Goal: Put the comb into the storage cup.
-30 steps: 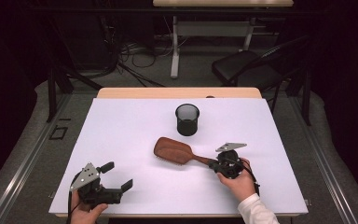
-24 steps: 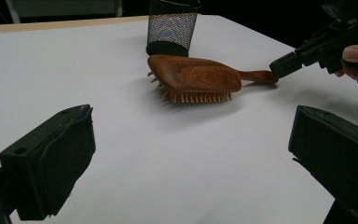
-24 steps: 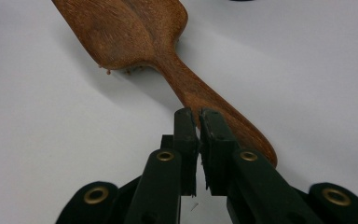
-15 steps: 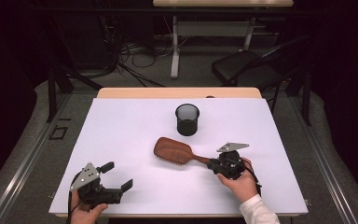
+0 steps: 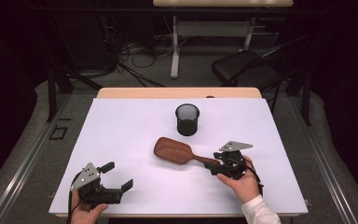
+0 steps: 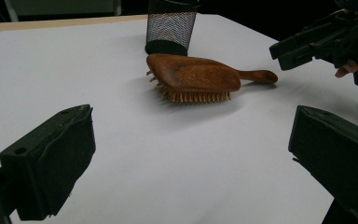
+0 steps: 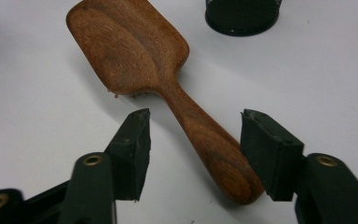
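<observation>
A white table top (image 5: 135, 135) with a pale wooden edge at its far side stands in a dark room; beyond it lie grey floor, tangled cables, a black chair (image 5: 242, 70) and the white leg of another desk (image 5: 175, 51). The right gripper (image 5: 213, 167), held in the person's right hand (image 5: 242, 182) with a white sleeve at the wrist, lies low over the sheet and points left toward the wooden hairbrush (image 5: 175, 151). Its jaws have just been opening and now stand apart with the brush handle (image 7: 209, 144) between them; in the right gripper view one jaw is clear of the wood, the other just beside the handle's end, contact unclear. The brush lies bristles down, its head away from this gripper's tips. Past the brush head stands a black mesh pen cup (image 5: 187, 119), upright, near the brush but apart from it. The left gripper (image 5: 116, 176) rests at the near edge in the left hand (image 5: 86, 212), pointing right, jaws spread wide with nothing between them; the brush lies well ahead of it, the cup just behind the brush.
</observation>
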Demonstrator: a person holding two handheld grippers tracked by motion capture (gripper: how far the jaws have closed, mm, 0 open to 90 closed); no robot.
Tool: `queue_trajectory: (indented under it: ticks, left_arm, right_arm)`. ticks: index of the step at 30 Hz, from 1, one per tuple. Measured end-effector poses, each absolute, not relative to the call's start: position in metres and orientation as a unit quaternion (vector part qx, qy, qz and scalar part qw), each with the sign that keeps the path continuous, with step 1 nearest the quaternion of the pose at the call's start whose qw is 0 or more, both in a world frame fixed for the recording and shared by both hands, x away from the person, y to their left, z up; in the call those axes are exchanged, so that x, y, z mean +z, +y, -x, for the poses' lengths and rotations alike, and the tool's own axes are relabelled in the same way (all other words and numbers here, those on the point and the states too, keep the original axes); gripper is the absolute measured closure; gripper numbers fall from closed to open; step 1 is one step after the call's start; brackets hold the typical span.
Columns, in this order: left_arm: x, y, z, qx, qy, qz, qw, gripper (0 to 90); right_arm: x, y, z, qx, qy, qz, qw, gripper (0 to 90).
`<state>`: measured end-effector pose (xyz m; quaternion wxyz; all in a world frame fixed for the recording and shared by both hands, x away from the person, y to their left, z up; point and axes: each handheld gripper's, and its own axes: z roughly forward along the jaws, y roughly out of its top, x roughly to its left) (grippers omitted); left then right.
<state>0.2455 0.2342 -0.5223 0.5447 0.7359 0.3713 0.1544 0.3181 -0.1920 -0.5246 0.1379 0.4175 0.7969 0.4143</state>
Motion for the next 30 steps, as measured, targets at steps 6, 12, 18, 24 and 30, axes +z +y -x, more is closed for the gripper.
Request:
queue_trajectory:
  ticks: [6, 12, 18, 24, 30]
  left_arm:
    - [-0.5224, 0.2341, -0.2456, 0.154, 0.371, -0.737, 0.544, 0.6]
    - [-0.5228, 0.2335, -0.2457, 0.155, 0.372, -0.737, 0.542, 0.6]
    - [-0.5229, 0.2328, -0.2458, 0.153, 0.372, -0.739, 0.540, 0.6]
    - [-0.5241, 0.2317, -0.2466, 0.152, 0.373, -0.740, 0.539, 0.6]
    - [-0.5256, 0.2297, -0.2482, 0.148, 0.374, -0.747, 0.530, 0.6]
  right_arm:
    - [-0.5258, -0.1922, -0.3190, 0.417, 0.798, -0.411, 0.139, 38.2]
    - [-0.5256, -0.1934, -0.3201, 0.412, 0.796, -0.422, 0.137, 28.7]
    - [-0.5260, -0.1944, -0.3220, 0.401, 0.800, -0.424, 0.138, 17.1]
    - [-0.5256, -0.1931, -0.3212, 0.395, 0.802, -0.426, 0.142, 13.0]
    - [-0.5250, -0.1928, -0.3223, 0.393, 0.801, -0.430, 0.138, 0.0]
